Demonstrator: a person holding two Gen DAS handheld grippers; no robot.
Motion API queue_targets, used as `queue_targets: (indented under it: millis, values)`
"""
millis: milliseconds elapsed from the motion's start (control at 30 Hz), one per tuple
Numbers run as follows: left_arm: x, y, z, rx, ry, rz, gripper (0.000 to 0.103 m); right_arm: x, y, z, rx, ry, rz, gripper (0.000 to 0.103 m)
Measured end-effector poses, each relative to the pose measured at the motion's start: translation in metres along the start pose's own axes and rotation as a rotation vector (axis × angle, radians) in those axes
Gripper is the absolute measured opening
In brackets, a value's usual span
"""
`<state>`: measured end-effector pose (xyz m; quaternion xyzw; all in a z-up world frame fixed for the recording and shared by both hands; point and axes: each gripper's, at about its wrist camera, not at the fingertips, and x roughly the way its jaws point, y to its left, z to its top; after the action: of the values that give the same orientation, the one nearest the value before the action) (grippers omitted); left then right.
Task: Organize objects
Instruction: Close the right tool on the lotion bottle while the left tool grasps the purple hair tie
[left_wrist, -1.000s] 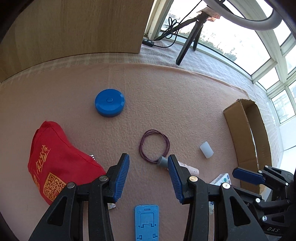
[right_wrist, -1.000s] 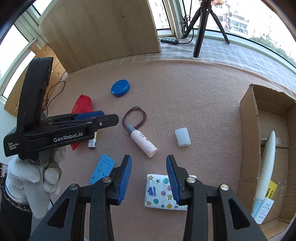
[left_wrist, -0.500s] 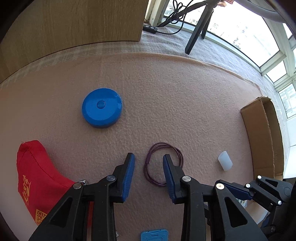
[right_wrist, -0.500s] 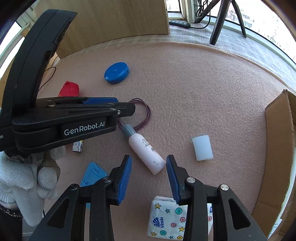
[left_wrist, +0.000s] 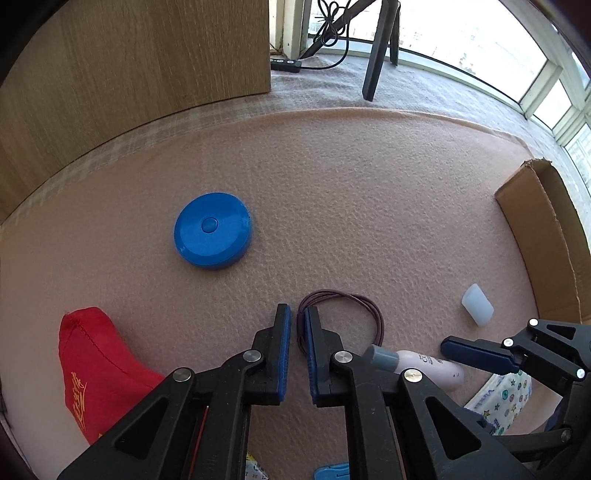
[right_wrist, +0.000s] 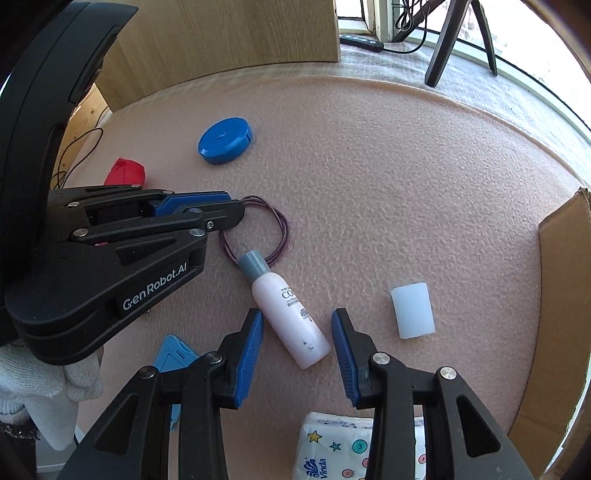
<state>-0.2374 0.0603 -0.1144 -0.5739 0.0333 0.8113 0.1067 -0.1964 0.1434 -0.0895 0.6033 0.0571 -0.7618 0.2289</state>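
Your cardboard box (right_wrist: 561, 295) stands at three o'clock on the pink mat (left_wrist: 369, 184). Your right gripper (right_wrist: 297, 350) hangs wide open either side of the pink bottle (right_wrist: 288, 314). Your left gripper (left_wrist: 297, 332) is pinched narrow on the purple cord loop (left_wrist: 369, 306), just at its nine o'clock edge. The blue round case (left_wrist: 212, 230) lies at ten o'clock.

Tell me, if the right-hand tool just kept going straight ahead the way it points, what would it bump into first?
Most likely the pink bottle: it lies on the mat right between the open jaws of the right gripper, bottom end nearest. Depth is hard to judge.
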Motion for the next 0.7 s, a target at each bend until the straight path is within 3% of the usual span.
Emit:
queue_targets:
  millis: [133, 200, 467, 700]
  values:
    - [-0.002, 0.003, -0.004, 0.006, -0.013, 0.007, 0.005, -0.001, 0.006, -0.002, -0.011, -0.001, -0.004, 0.03]
    - [-0.003, 0.006, -0.006, 0.001, -0.016, 0.004, 0.005, 0.0, 0.005, -0.003, -0.003, 0.001, 0.008, 0.019]
    - [-0.008, 0.011, -0.017, -0.018, -0.031, 0.001, 0.005, -0.003, 0.001, -0.01, 0.032, -0.007, 0.035, 0.019]
    - [-0.017, 0.012, -0.033, -0.062, -0.034, -0.062, 0.004, -0.013, -0.003, -0.013, 0.068, -0.035, 0.057, 0.019]
